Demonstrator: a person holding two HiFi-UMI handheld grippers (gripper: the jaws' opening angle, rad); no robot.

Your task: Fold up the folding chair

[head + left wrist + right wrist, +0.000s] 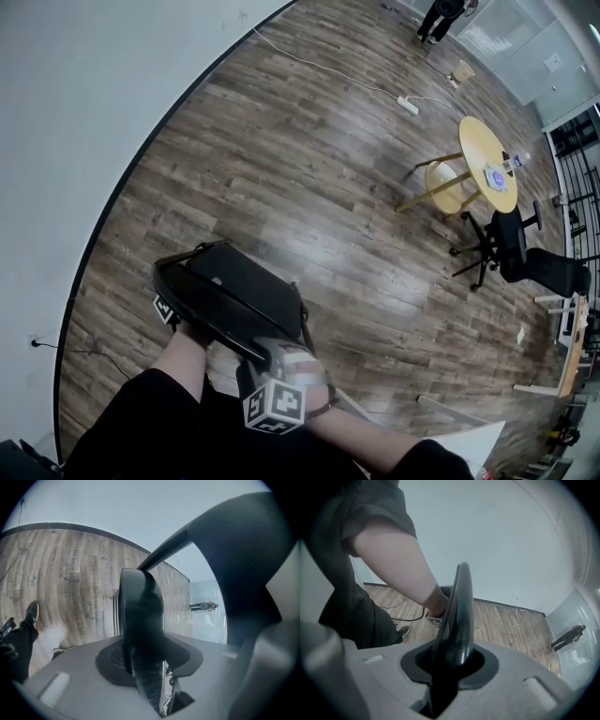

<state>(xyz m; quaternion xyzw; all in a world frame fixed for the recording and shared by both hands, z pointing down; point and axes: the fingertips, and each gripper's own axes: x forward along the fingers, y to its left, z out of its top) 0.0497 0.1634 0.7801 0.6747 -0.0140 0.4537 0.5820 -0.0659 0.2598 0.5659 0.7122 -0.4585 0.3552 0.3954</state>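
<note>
**Chair** (234,295): black, held clear of the floor (309,187), close in front of the holder's legs and near the wall (84,84). Seat and back appear to lie nearly flat together, and the pack is tilted. Whether the frame is fully closed cannot be told.

**Left tool** (150,667): clenched on a dark panel edge of the chair, which runs up between the jaws.

**Right tool** (450,665): clenched on a thin, glossy black rim of the chair, likewise between the jaws.

**Step in hand, as judged:** the late stage of closing the chair, or holding it once closed. The next move calls for pressing the two halves flat with both grips firm. The chair should then be set down or leaned on the wall without letting it spring open.

**Surroundings:**
- a round surface (487,164) with a stool (441,187) beside it
- an office chair (520,253)
- a power strip (408,105) with its cable across the floor
- a person (441,17) at the far end

All stand well apart from the chair, and nothing obstructs.

**Risk:** the thin rim may slip in the right tool.
</note>
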